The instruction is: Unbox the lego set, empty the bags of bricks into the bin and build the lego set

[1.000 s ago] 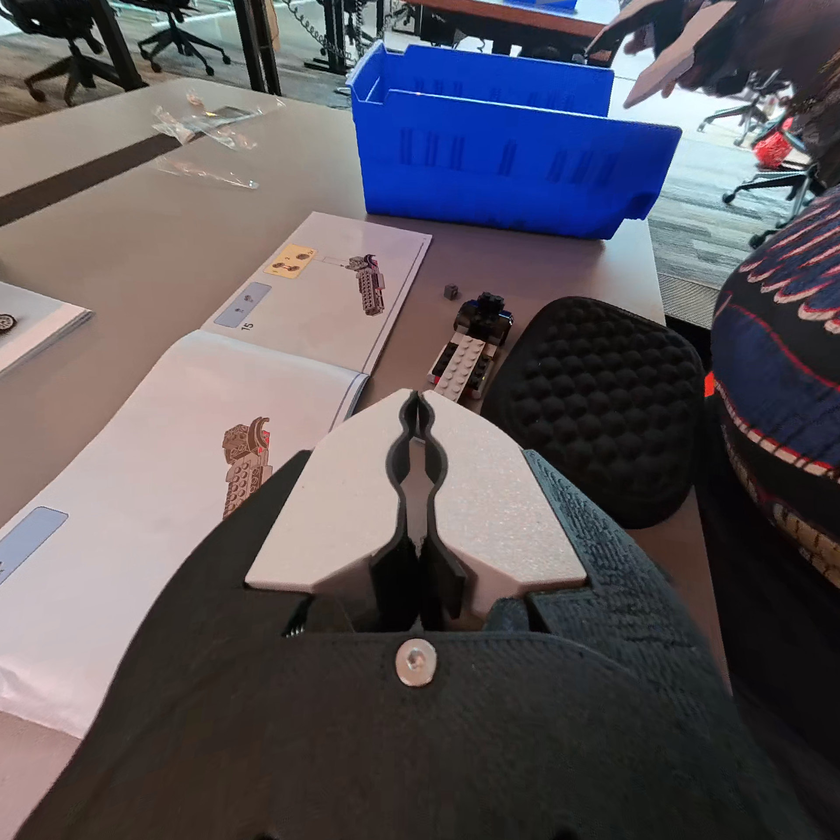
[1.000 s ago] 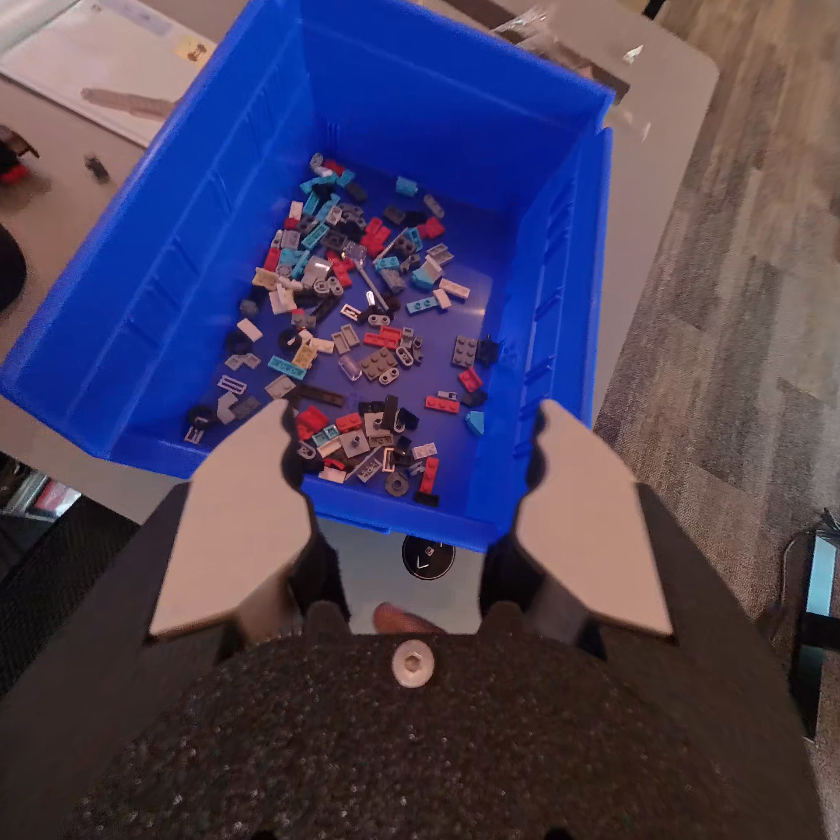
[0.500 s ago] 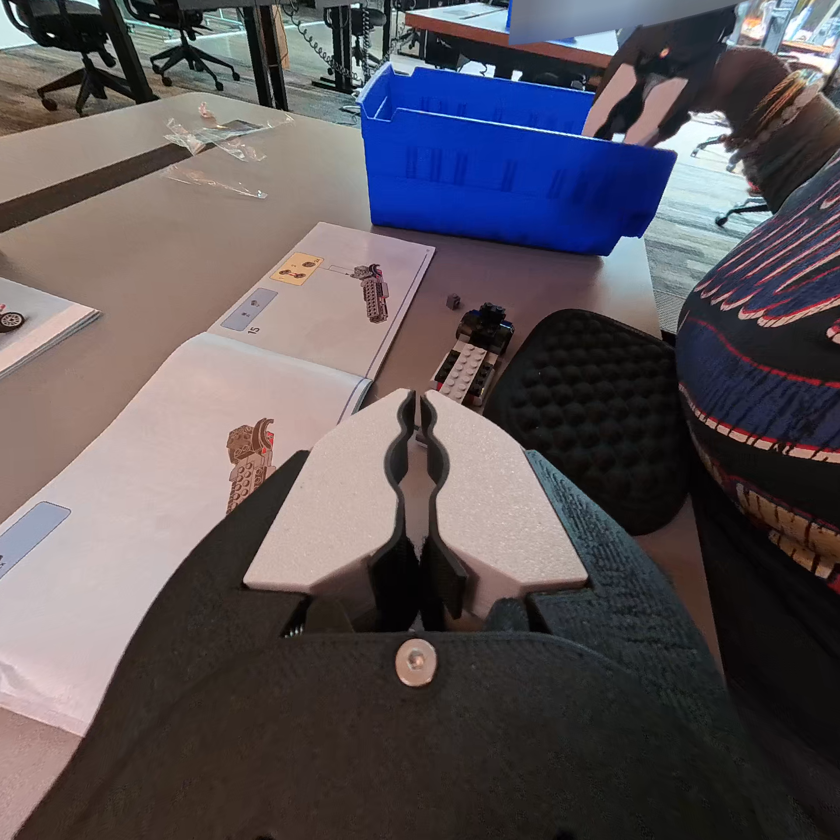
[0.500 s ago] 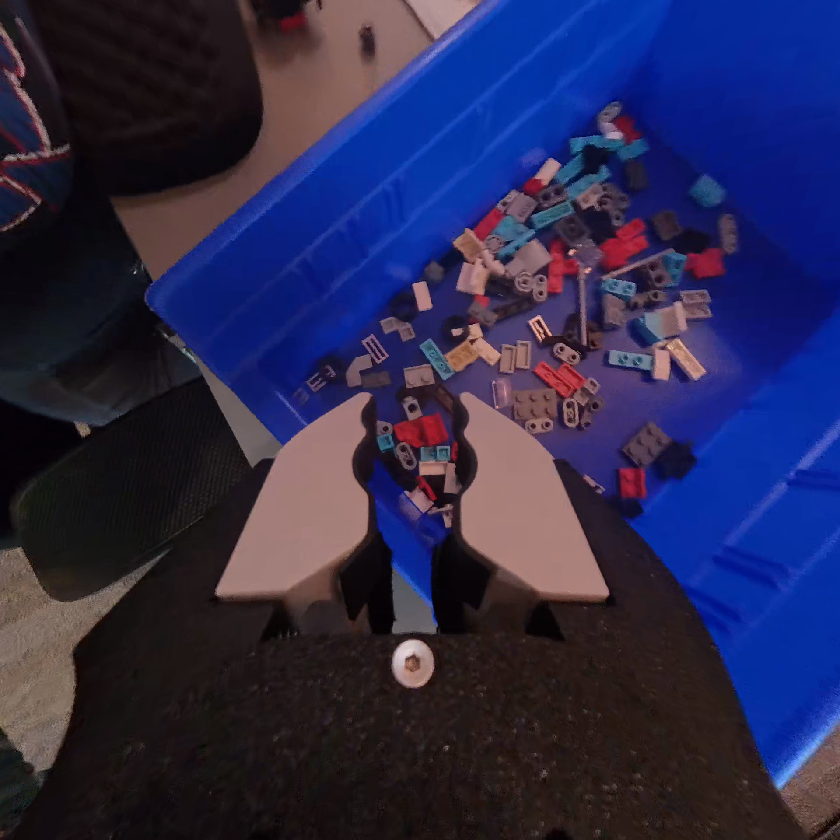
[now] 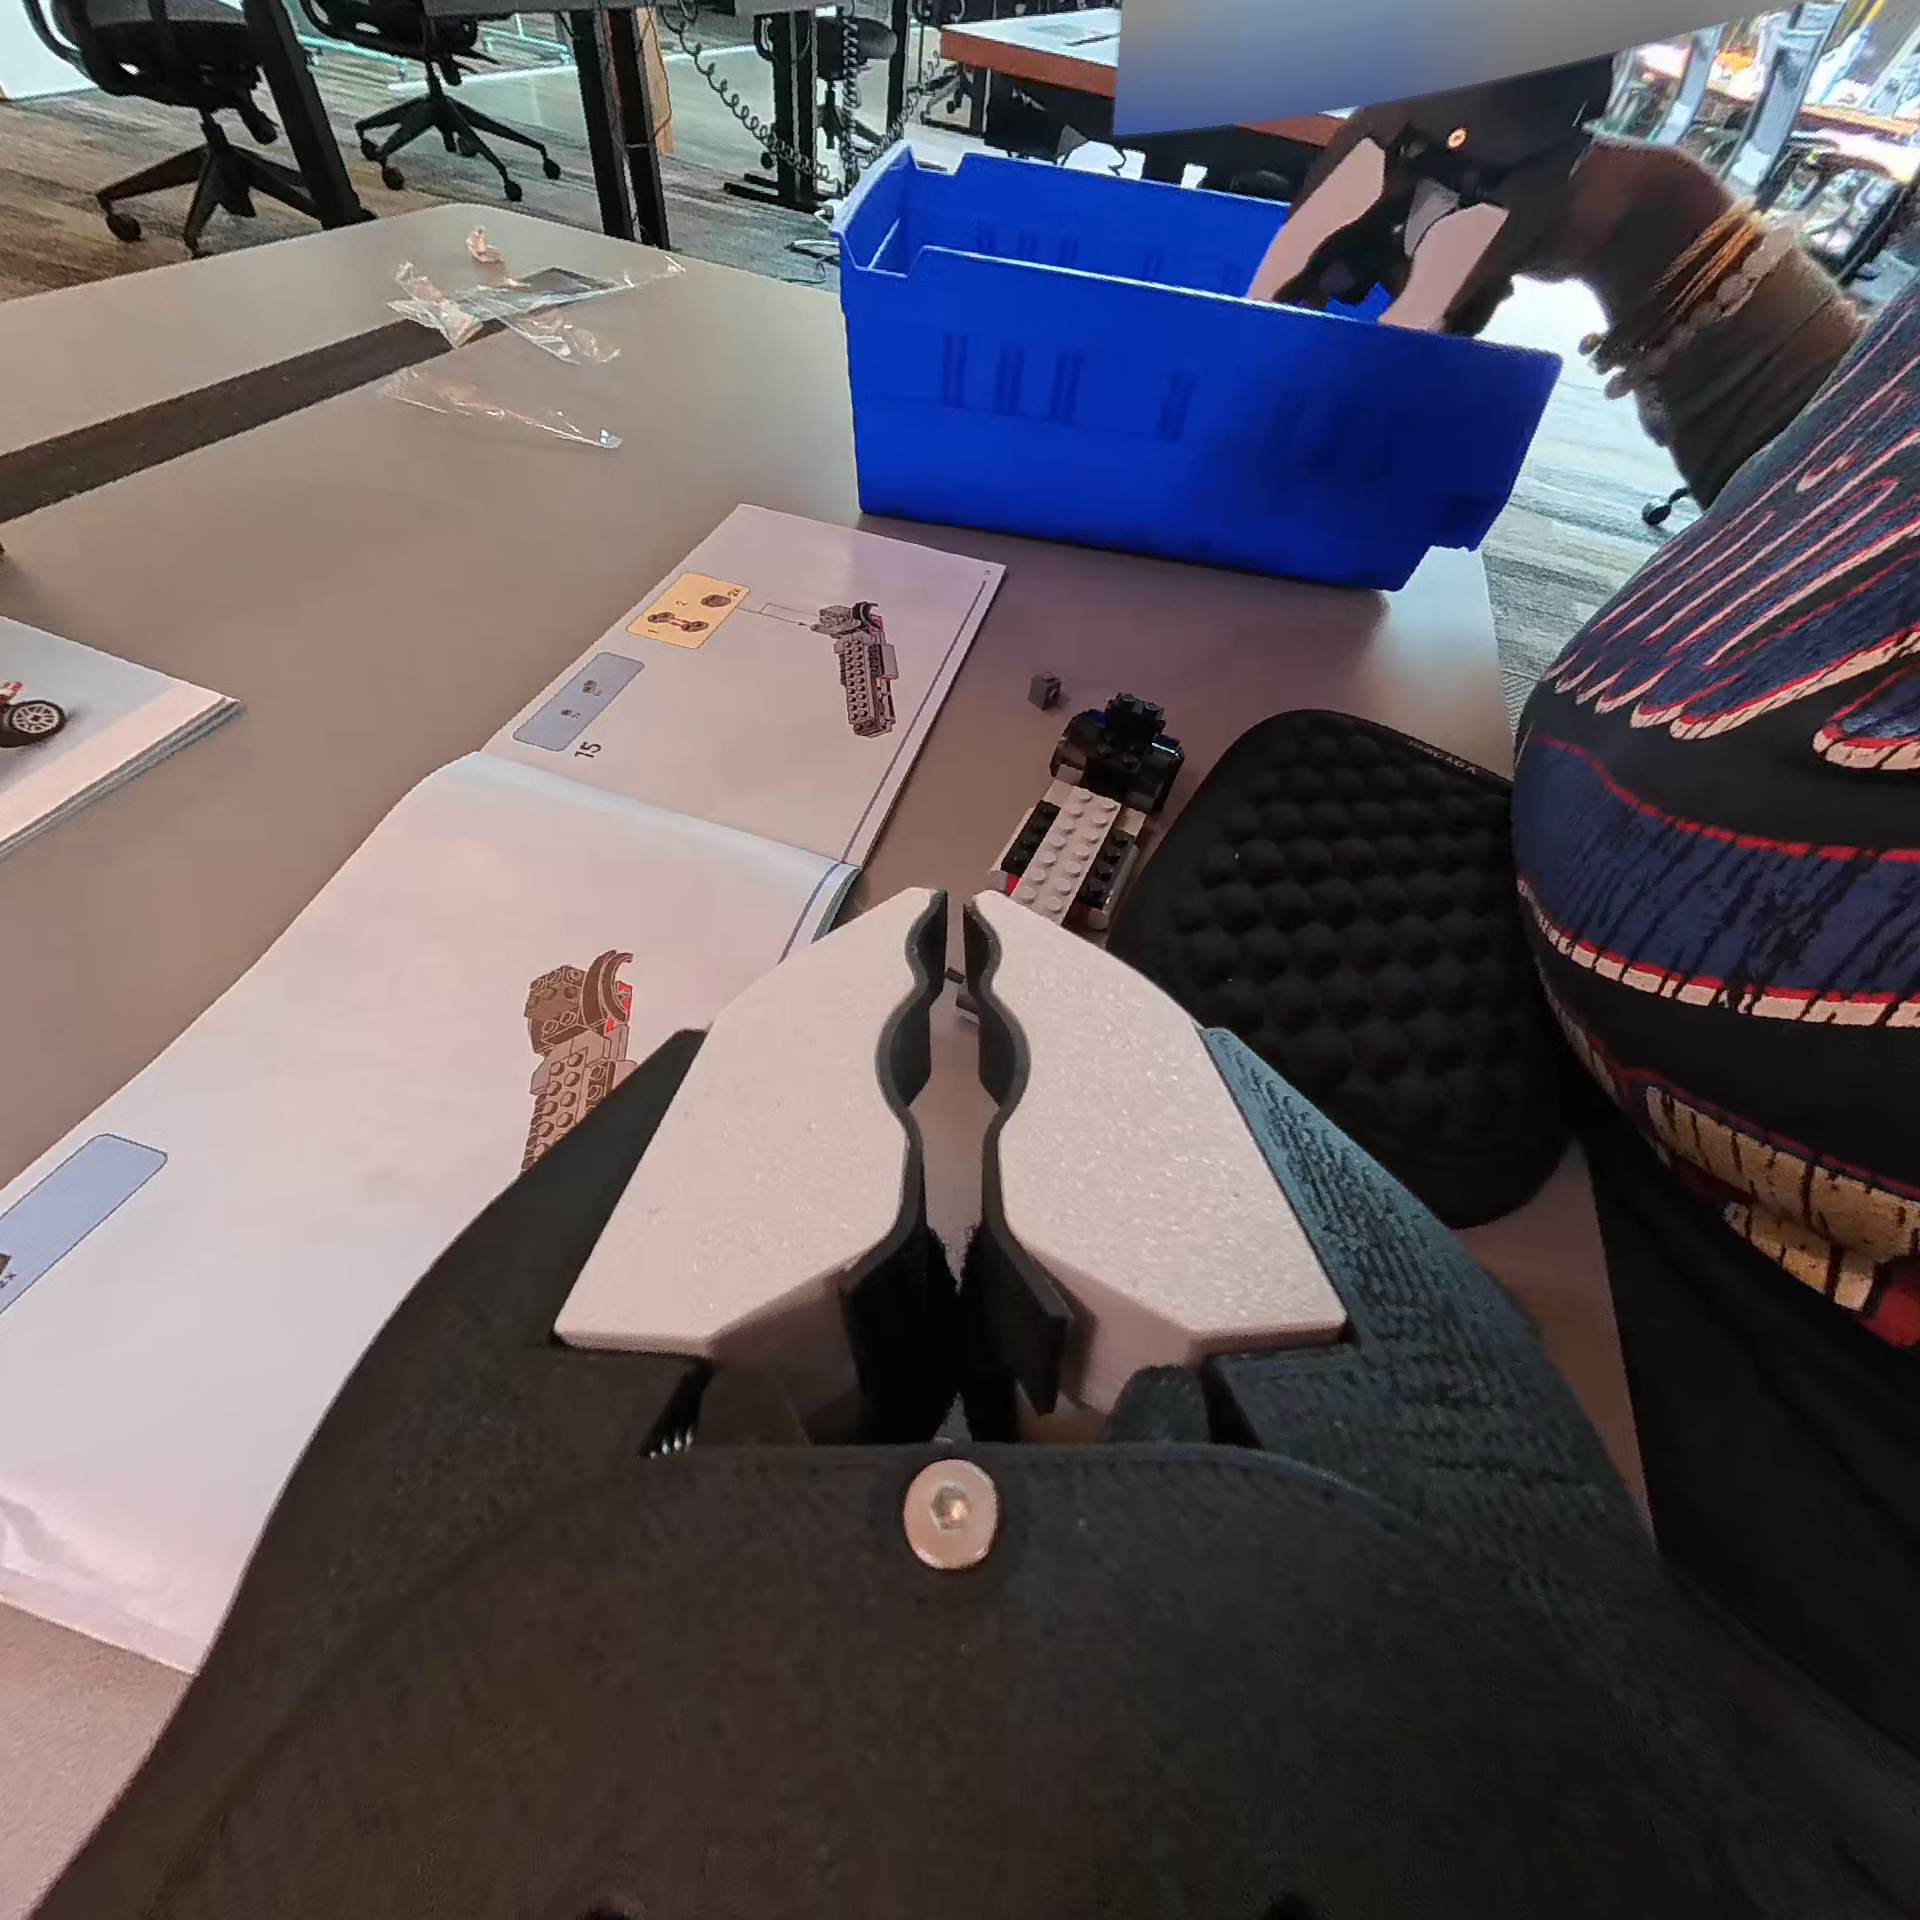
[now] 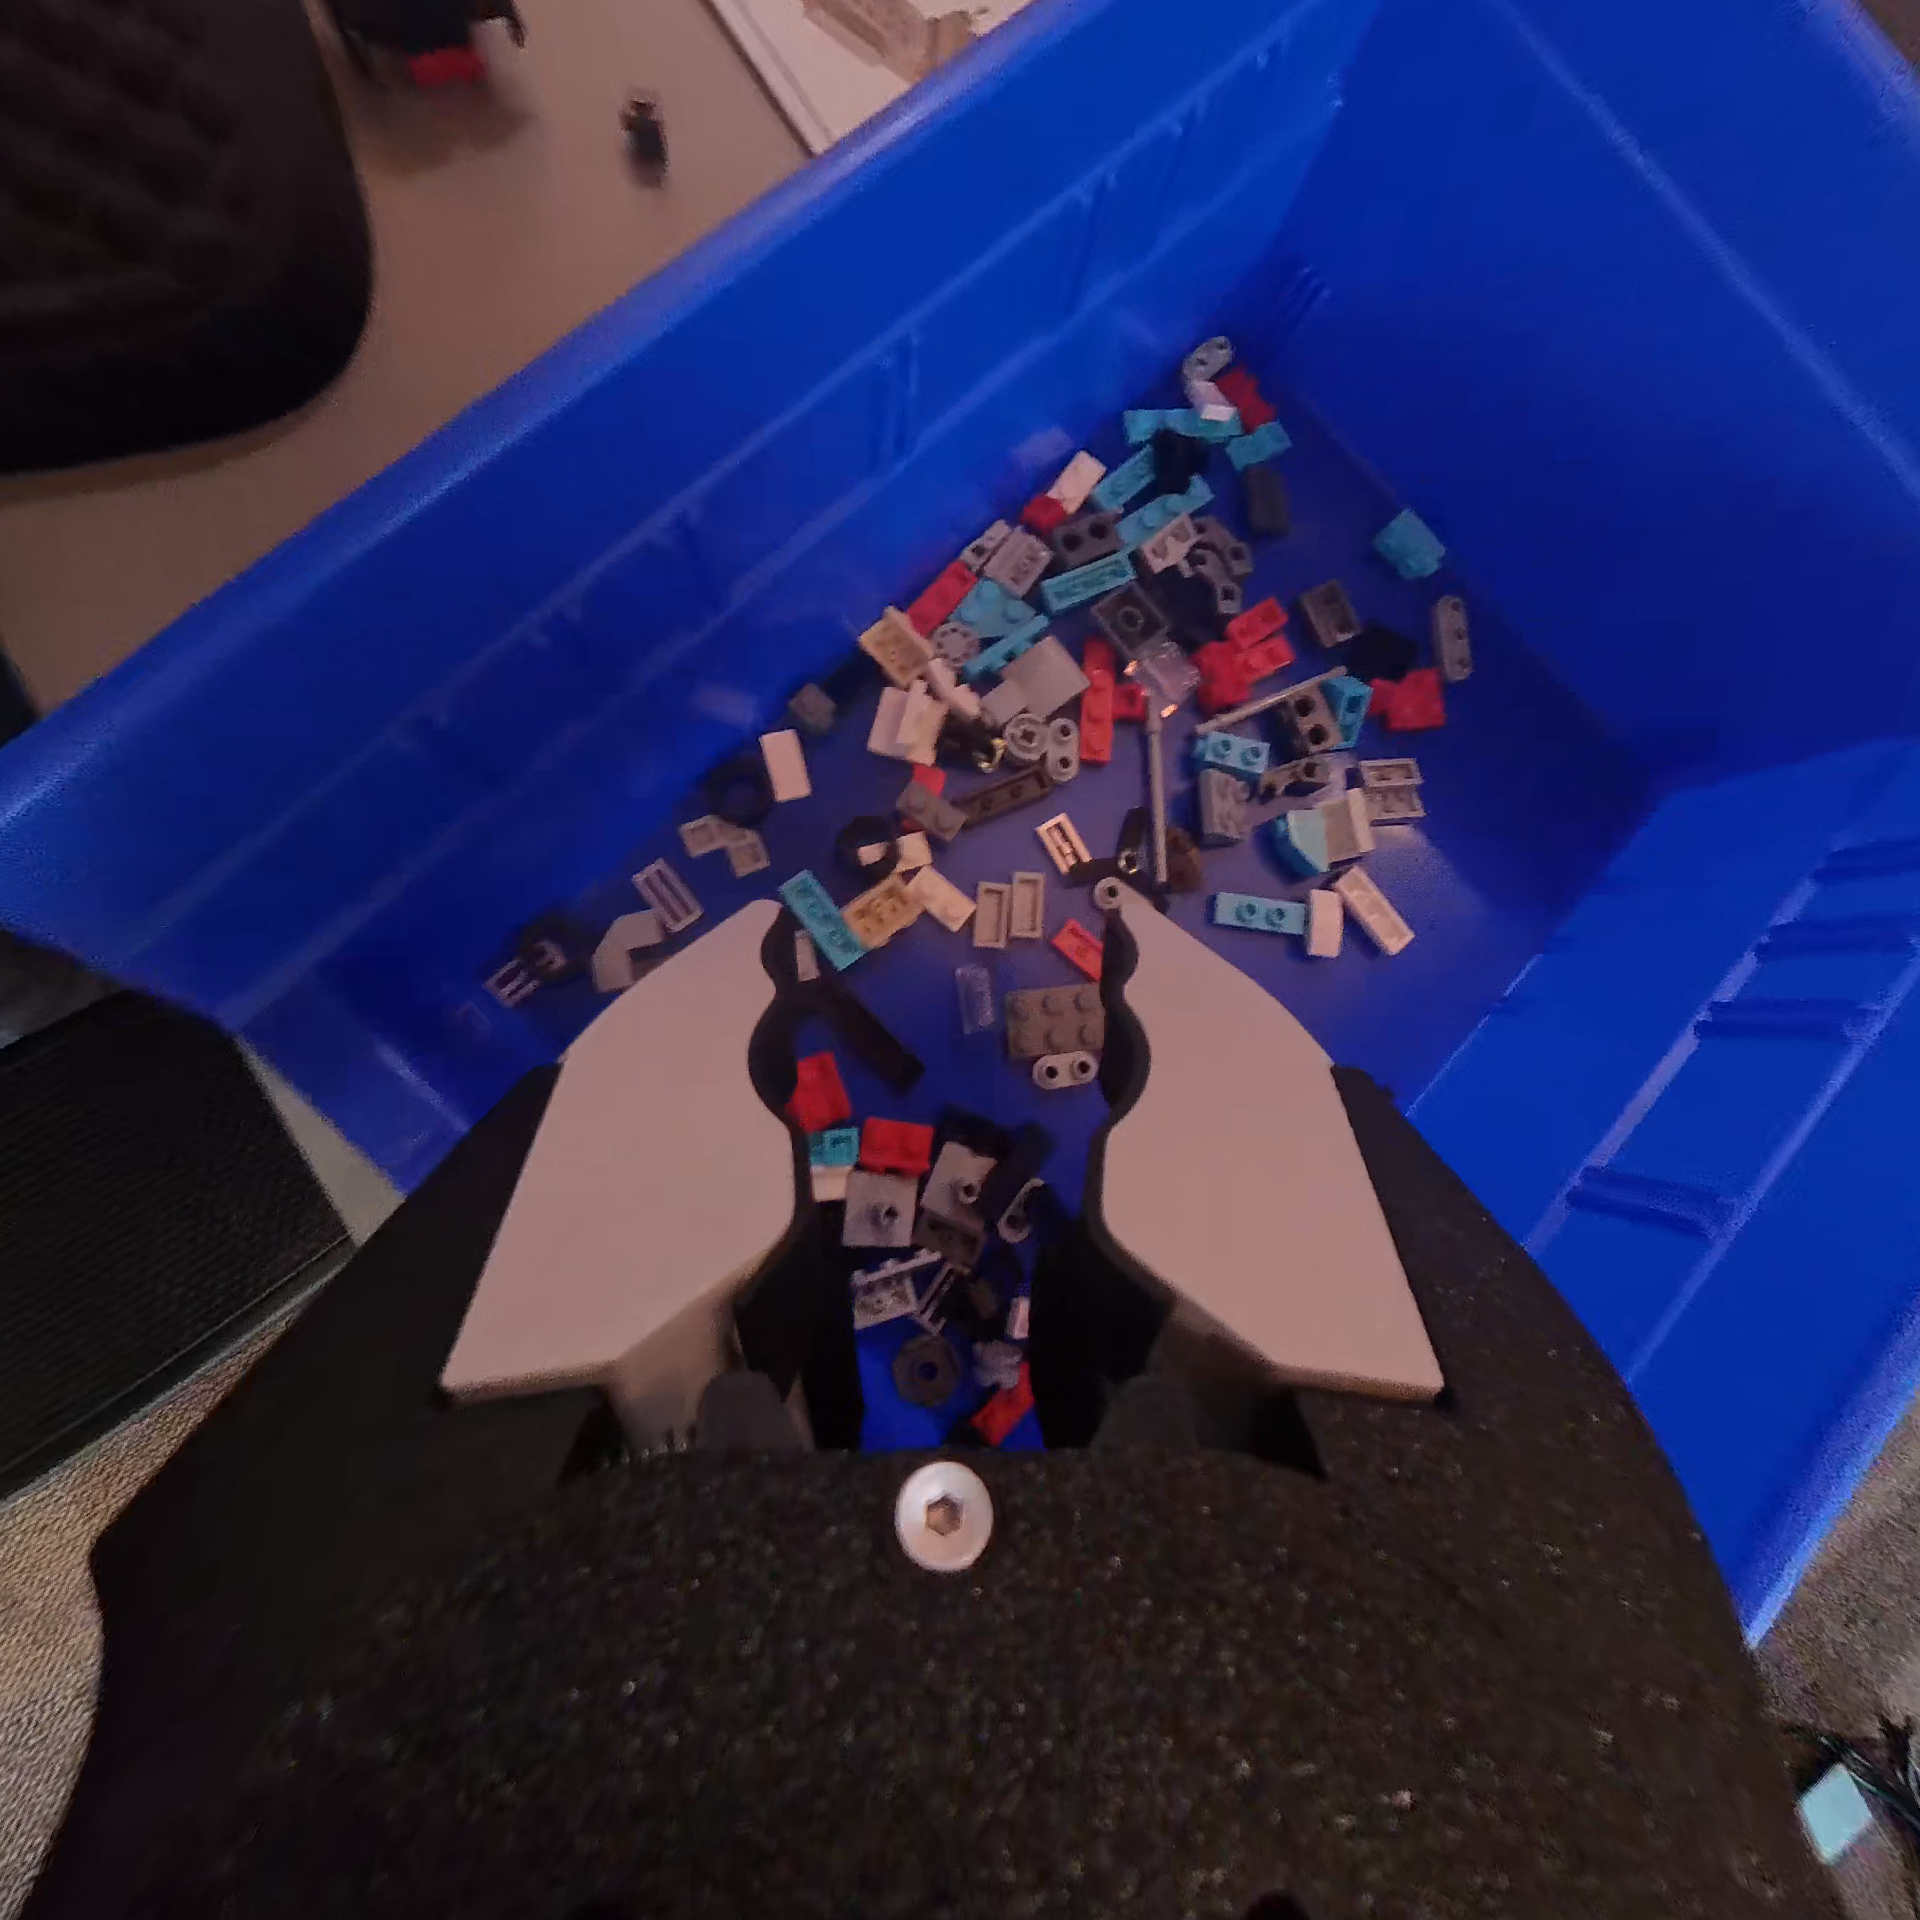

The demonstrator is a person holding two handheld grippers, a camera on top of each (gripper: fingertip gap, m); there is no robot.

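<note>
Jaws on right gripper (image 6: pixel 940 920) parted, empty, inside blue bin (image 6: pixel 520 665) over loose bricks (image 6: pixel 1122 717); left gripper (image 5: pixel 956 914) pinched together nr half-built model (image 5: pixel 1091 821) on table (image 5: pixel 343 582). Isolate one brick, then close squarely.

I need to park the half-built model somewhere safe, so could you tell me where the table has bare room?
Bare table lies between the open instruction booklet and the empty plastic bags, left of the blue bin. It is crowded between booklet, black pad and bin, where the model and a small grey brick sit.
</note>
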